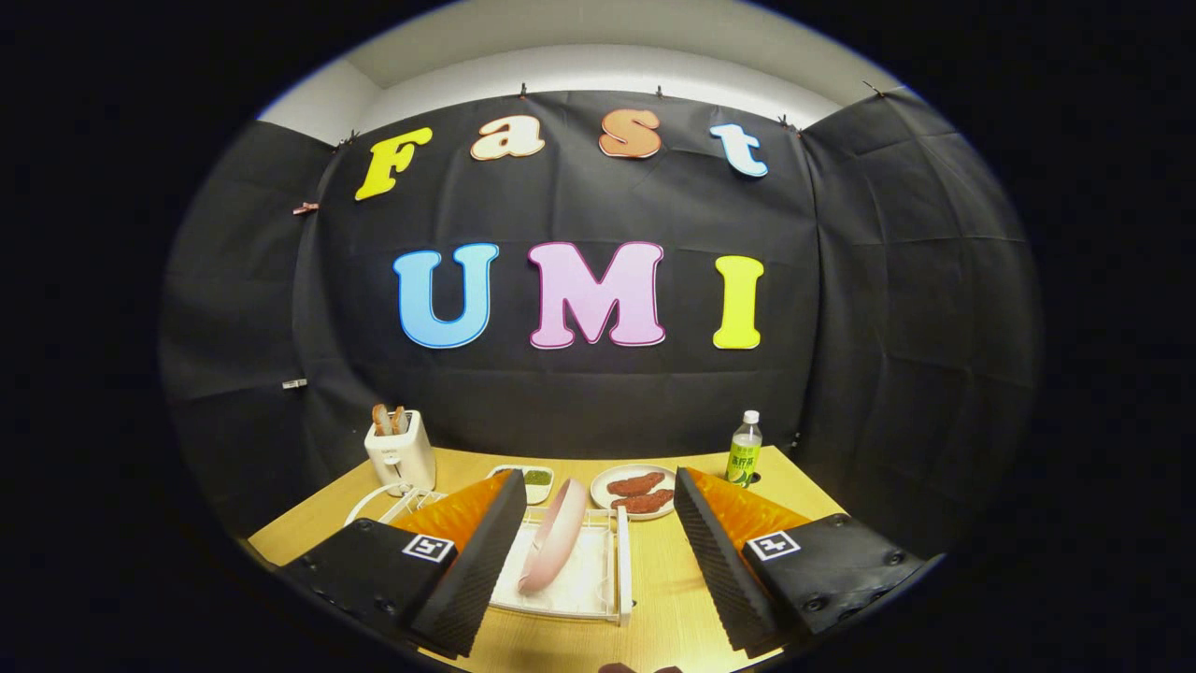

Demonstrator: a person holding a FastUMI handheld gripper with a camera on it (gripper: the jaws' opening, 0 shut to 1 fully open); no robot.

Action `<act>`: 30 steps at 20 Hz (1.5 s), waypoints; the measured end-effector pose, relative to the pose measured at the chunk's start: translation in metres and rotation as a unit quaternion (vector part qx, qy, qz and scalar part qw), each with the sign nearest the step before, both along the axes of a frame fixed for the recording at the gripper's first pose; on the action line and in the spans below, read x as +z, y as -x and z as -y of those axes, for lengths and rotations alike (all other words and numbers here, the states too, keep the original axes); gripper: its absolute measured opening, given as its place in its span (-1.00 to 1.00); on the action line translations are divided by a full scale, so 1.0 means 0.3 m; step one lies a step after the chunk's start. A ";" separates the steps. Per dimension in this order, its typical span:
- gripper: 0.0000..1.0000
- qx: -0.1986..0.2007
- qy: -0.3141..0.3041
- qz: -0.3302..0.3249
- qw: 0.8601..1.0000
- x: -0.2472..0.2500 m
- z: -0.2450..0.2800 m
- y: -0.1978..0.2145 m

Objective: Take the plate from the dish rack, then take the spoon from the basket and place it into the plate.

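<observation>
Pink plate upright in rack; tongs spread wide, untouching.

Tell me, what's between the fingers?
In the gripper view, the open gripper has a pink plate standing on edge in the white dish rack between its fingers, untouched.

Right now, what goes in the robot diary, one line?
tongs: open, empty | pink plate: upright in dish rack, between fingers | step: reach plate
</observation>
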State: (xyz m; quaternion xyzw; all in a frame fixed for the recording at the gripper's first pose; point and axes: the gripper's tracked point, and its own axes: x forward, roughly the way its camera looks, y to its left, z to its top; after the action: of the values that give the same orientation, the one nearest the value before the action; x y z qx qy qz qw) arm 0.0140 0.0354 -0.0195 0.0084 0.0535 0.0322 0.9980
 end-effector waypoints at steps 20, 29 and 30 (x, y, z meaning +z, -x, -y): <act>0.78 -0.056 0.003 -0.259 0.964 -0.437 -0.085 -0.470; -0.37 -0.089 -0.025 -0.316 0.944 -0.556 -0.097 -0.486; -0.37 -0.095 -0.028 -0.318 0.943 -0.561 -0.100 -0.485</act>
State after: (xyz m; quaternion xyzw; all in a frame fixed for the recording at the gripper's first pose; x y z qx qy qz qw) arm 0.1595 0.0654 -0.1878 0.0516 0.3658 -0.0654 0.9270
